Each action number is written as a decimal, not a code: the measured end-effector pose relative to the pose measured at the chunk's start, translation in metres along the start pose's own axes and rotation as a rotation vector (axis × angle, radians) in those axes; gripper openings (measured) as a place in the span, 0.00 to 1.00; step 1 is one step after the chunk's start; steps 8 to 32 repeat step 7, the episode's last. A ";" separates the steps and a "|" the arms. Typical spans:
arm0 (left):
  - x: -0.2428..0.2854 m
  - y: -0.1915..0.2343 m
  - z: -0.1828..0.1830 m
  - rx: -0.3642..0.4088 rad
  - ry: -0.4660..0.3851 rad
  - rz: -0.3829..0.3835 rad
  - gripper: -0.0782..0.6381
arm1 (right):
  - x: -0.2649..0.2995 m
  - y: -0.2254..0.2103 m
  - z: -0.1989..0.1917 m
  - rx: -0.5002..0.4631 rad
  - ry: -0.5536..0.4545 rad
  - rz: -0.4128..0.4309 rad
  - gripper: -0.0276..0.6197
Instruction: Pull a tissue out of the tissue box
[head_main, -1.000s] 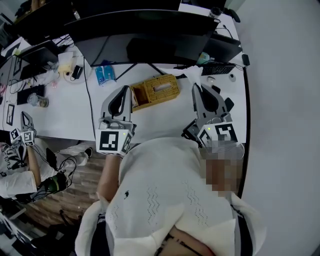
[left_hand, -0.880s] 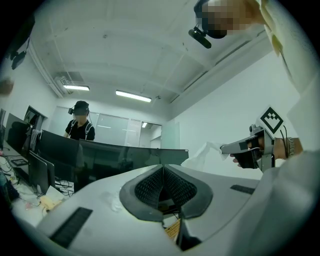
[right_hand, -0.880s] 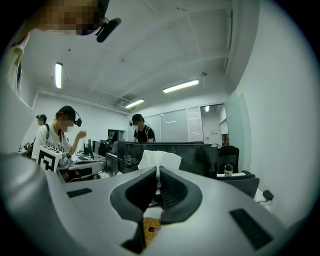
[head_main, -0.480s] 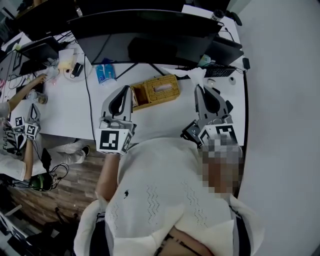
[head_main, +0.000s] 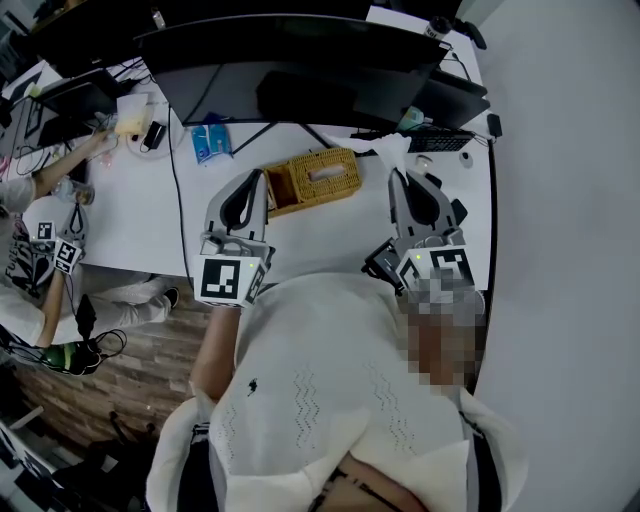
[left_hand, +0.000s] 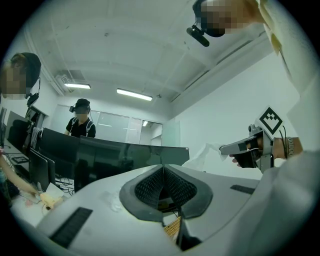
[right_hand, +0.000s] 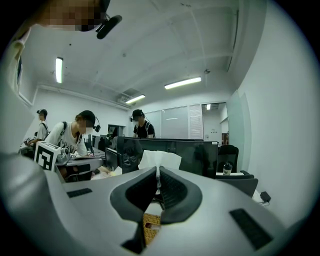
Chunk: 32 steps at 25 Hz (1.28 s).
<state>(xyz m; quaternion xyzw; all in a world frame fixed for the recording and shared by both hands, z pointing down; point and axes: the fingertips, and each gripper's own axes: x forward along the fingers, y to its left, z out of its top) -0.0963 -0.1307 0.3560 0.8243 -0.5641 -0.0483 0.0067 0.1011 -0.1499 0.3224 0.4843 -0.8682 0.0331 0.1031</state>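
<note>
The white tissue (right_hand: 160, 160) is a crumpled sheet. It is pinched at its lower edge and fans out above the tips of the right gripper (right_hand: 158, 172), whose 2 jaws are pressed together on it. Under that grip, a corner of the yellow woven tissue box (right_hand: 149, 223) shows through the gap.

Only the head view gives the layout. The tissue box (head_main: 312, 180) lies slantwise on the white desk (head_main: 330, 240) between the 2 grippers, with pale tissue in its top slot. The pulled tissue (head_main: 388, 150) is off the box's right end, at the right gripper's tip (head_main: 395, 172). The left gripper (head_main: 253, 183) points at the box's left end, just beside it.

In the left gripper view, the left gripper's (left_hand: 162, 168) 2 jaws meet with nothing between them. That view alone shows the right gripper (left_hand: 235, 148) side-on, the tissue (left_hand: 202, 154) trailing loose from its tip in the air.

Beyond stand dark monitors (head_main: 290, 60), and people (right_hand: 142, 122) behind them.
</note>
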 end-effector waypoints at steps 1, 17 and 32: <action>0.001 0.000 0.000 0.000 0.001 0.000 0.13 | 0.000 0.000 0.000 -0.003 0.002 0.001 0.05; 0.004 -0.003 -0.002 -0.001 0.003 -0.011 0.13 | 0.003 0.001 -0.002 -0.036 0.018 0.003 0.05; 0.004 -0.003 -0.002 -0.001 0.003 -0.011 0.13 | 0.003 0.001 -0.002 -0.036 0.018 0.003 0.05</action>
